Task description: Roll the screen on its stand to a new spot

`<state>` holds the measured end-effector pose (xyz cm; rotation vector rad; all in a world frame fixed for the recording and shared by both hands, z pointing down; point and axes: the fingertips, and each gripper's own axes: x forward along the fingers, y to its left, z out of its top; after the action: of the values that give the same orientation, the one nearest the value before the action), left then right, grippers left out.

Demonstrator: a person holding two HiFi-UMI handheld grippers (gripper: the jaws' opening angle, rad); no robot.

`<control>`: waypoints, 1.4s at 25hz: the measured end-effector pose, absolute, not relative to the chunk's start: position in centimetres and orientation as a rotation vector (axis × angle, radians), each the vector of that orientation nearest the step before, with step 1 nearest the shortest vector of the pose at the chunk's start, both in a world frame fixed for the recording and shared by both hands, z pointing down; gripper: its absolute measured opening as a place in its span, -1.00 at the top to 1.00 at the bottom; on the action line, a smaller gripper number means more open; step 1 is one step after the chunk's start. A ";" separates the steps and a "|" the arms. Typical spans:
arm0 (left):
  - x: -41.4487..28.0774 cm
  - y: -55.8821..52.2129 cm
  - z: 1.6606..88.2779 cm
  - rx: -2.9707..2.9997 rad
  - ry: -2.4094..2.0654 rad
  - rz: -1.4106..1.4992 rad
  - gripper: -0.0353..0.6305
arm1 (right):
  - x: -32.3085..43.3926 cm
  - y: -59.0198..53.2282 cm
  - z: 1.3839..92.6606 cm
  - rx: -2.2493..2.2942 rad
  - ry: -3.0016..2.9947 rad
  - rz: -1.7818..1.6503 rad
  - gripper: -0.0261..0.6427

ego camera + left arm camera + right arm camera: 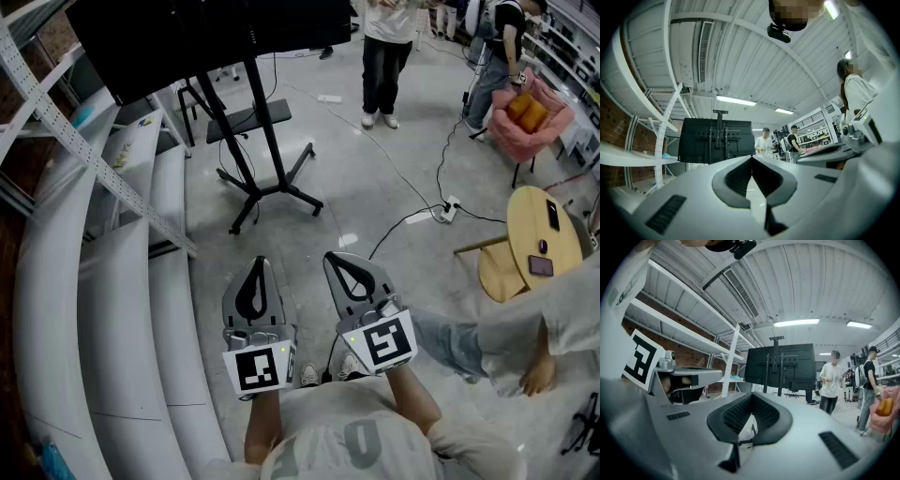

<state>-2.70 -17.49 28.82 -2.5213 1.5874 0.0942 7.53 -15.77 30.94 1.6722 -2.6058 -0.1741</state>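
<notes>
A large black screen (187,28) stands on a black wheeled stand (267,178) on the grey floor, some way ahead of me. Its back faces me in the left gripper view, screen (715,145), and in the right gripper view, screen (780,364). My left gripper (260,265) and right gripper (333,260) are held side by side in front of my body, both shut and empty, well short of the stand. The left gripper (751,159) and the right gripper (751,397) both point roughly level toward the screen.
White metal shelving (103,281) runs along the left. A cable and power strip (448,211) lie on the floor to the right. A round wooden table (539,239) and a pink chair (530,117) stand at right. People (386,56) stand beyond the screen.
</notes>
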 end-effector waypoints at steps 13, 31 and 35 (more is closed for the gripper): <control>1.6 -19.2 30.3 -2.489 1.643 0.079 0.85 | 12.9 -18.4 33.1 1.638 -2.623 -0.179 0.87; -5.1 -40.1 35.1 -2.427 1.825 0.110 0.85 | 8.7 -38.5 37.5 1.538 -2.684 -0.142 0.87; -7.9 -50.8 31.9 -2.377 1.809 0.168 0.85 | 5.9 -49.3 34.0 1.517 -2.703 -0.226 0.87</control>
<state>-7.87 -50.82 31.90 -2.3768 1.8095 0.1682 5.92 -49.26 33.97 1.5168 -2.7025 -0.2259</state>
